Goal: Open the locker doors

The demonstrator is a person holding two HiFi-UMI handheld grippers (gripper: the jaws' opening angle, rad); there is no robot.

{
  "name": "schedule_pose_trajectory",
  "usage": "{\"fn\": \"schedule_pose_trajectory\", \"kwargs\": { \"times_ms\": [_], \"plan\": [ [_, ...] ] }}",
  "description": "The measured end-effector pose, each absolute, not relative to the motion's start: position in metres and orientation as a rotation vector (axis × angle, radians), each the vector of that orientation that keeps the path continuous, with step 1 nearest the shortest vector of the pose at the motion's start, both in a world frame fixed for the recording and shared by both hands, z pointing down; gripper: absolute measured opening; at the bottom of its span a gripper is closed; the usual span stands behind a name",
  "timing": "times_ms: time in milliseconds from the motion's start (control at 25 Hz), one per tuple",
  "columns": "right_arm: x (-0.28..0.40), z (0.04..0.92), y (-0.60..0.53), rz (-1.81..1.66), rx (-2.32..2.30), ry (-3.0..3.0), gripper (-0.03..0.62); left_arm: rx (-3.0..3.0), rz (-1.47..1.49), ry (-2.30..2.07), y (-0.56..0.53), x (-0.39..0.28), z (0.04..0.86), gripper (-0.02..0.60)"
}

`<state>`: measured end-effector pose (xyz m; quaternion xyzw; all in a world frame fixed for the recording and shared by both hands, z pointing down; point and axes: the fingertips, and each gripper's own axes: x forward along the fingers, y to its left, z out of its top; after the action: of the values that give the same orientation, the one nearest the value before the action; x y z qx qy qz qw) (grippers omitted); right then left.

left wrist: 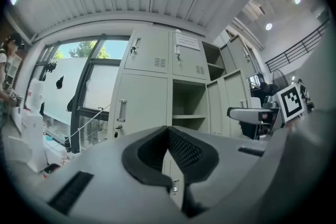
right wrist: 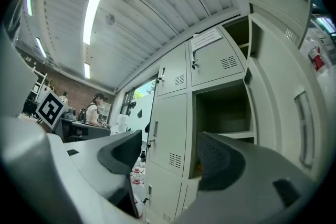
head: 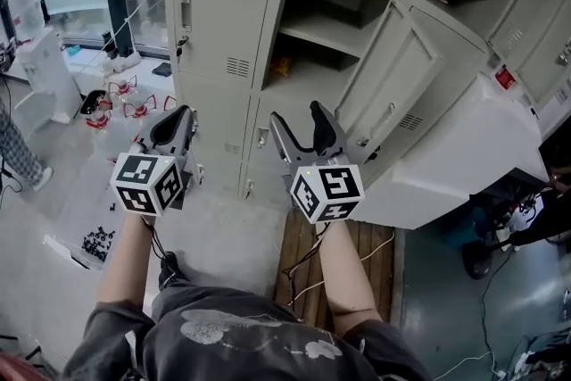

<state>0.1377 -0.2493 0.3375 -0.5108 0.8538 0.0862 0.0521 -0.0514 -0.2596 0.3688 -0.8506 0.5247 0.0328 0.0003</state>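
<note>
A bank of beige lockers [head: 223, 22] stands before me. One middle compartment [head: 321, 31] is open, and its door [head: 401, 76] is swung out to the right. The door to its left [head: 219, 13], with a vertical handle [head: 185, 13], is closed, as are the lower doors [head: 219, 134]. My right gripper [head: 296, 116] is open and holds nothing, just short of the lower door below the open compartment [right wrist: 220, 113]. My left gripper [head: 181, 115] is shut and empty, with its pads [left wrist: 184, 149] meeting, and it faces the closed door [left wrist: 142, 107].
A white desk [head: 464, 156] juts in at the right, beside the open door. A wooden pallet [head: 357, 254] lies under my right arm. Bottles [head: 125, 107] and a plastic tray [head: 89, 236] sit on the floor at the left. A person [right wrist: 94, 110] is at a far desk.
</note>
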Motion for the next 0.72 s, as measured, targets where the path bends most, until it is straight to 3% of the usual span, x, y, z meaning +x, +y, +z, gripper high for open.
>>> {"fn": "schedule_pose_trajectory", "kwargs": {
  "times_ms": [720],
  "plan": [
    [-0.023, 0.248, -0.376, 0.499, -1.708, 2.441, 0.314, -2.615, 0.204, 1.274, -0.423, -0.196, 0.262, 0.009]
  ]
}}
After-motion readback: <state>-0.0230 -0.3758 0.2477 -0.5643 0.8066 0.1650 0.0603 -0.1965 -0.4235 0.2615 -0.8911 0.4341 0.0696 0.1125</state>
